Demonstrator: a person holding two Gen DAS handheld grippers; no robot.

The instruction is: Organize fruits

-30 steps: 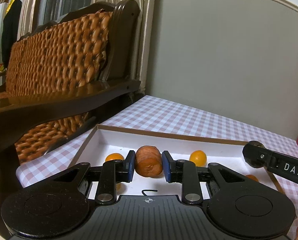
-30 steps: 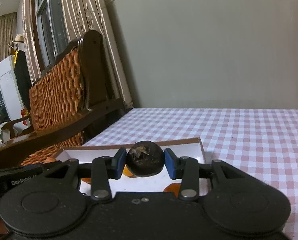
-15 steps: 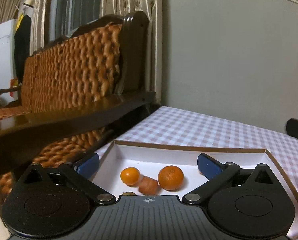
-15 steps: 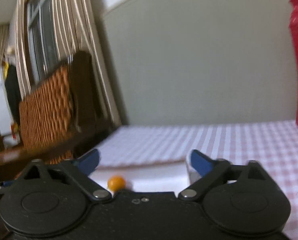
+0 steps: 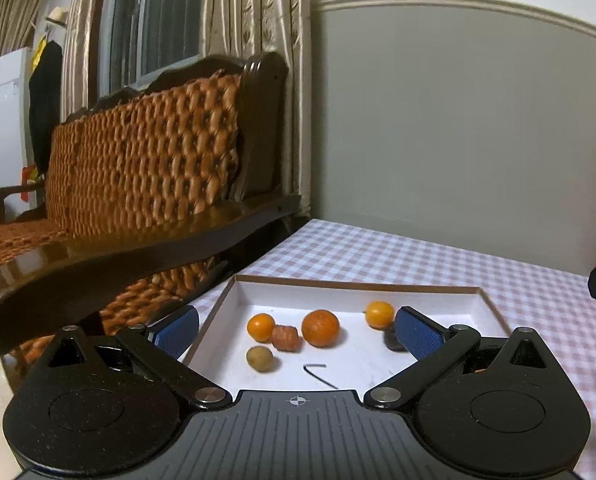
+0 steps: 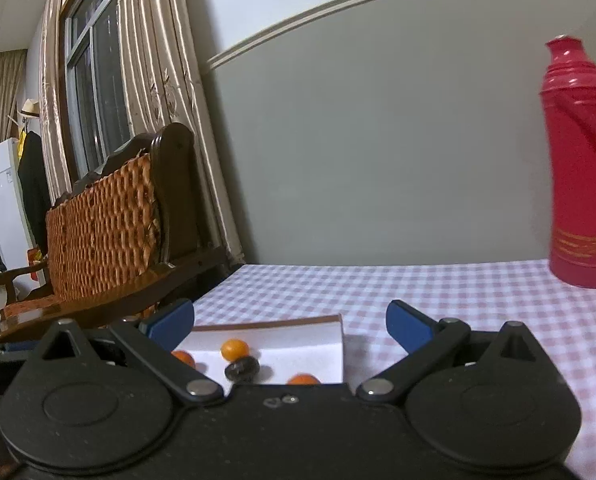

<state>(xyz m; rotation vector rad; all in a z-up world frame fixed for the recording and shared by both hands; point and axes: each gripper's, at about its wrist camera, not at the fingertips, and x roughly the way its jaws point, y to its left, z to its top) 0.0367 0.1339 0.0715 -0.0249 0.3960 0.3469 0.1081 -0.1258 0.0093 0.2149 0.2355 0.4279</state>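
Jaws of left gripper point(image 5: 296, 330) wide, empty, above white tray point(image 5: 438, 289) on table point(image 5: 378, 256). Left view: fruits gathered inside tray: orange point(image 5: 320, 328), small orange point(image 5: 261, 327), brown piece point(image 5: 286, 338). Right view: right gripper point(image 6: 290, 322) jaws wide, empty; dark fruit point(image 6: 242, 369) in tray.

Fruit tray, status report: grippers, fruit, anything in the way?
Left gripper and right gripper open, empty. Oranges, brown fruit, dark fruit lying in white tray. Hex key loose in tray.
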